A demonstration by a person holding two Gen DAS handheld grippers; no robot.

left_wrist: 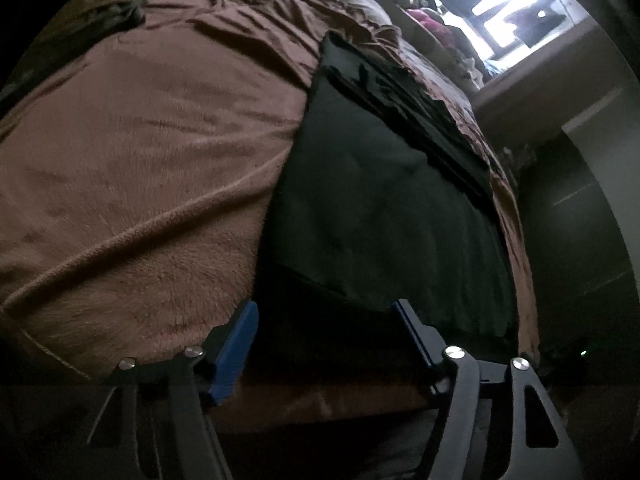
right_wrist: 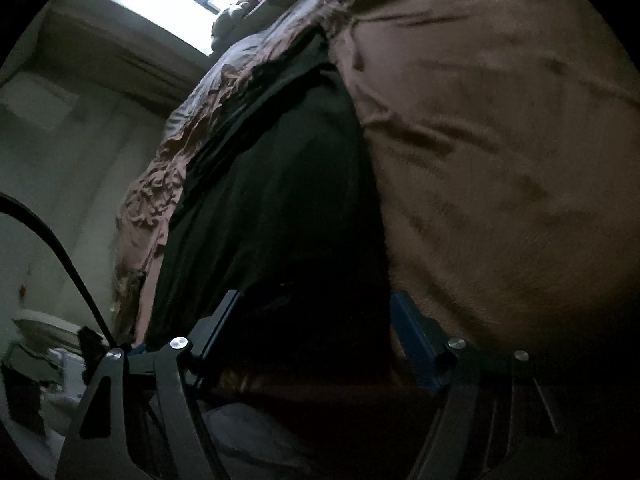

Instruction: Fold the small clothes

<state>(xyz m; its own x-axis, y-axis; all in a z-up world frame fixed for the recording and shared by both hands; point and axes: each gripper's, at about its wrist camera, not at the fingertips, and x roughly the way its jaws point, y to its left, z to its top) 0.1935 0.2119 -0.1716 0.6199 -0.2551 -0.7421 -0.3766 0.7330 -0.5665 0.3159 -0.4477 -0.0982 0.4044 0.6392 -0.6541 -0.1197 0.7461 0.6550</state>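
A dark green-black garment (left_wrist: 372, 216) lies flat on a brown fleece blanket (left_wrist: 140, 168) near the bed's edge, with a darker folded layer (left_wrist: 404, 96) along its far side. My left gripper (left_wrist: 326, 316) is open, its blue pads (left_wrist: 240, 340) straddling the garment's near edge, low over the bed. In the right wrist view the same garment (right_wrist: 272, 184) runs away from me. My right gripper (right_wrist: 316, 308) is open, its jaws on either side of the garment's near end, close above it.
The blanket (right_wrist: 500, 140) covers the bed in folds. A pile of clothes (left_wrist: 428, 20) sits at the far end by a bright window (left_wrist: 504, 4). The bed's edge drops to a wall (right_wrist: 60, 152) and floor clutter (right_wrist: 44, 344).
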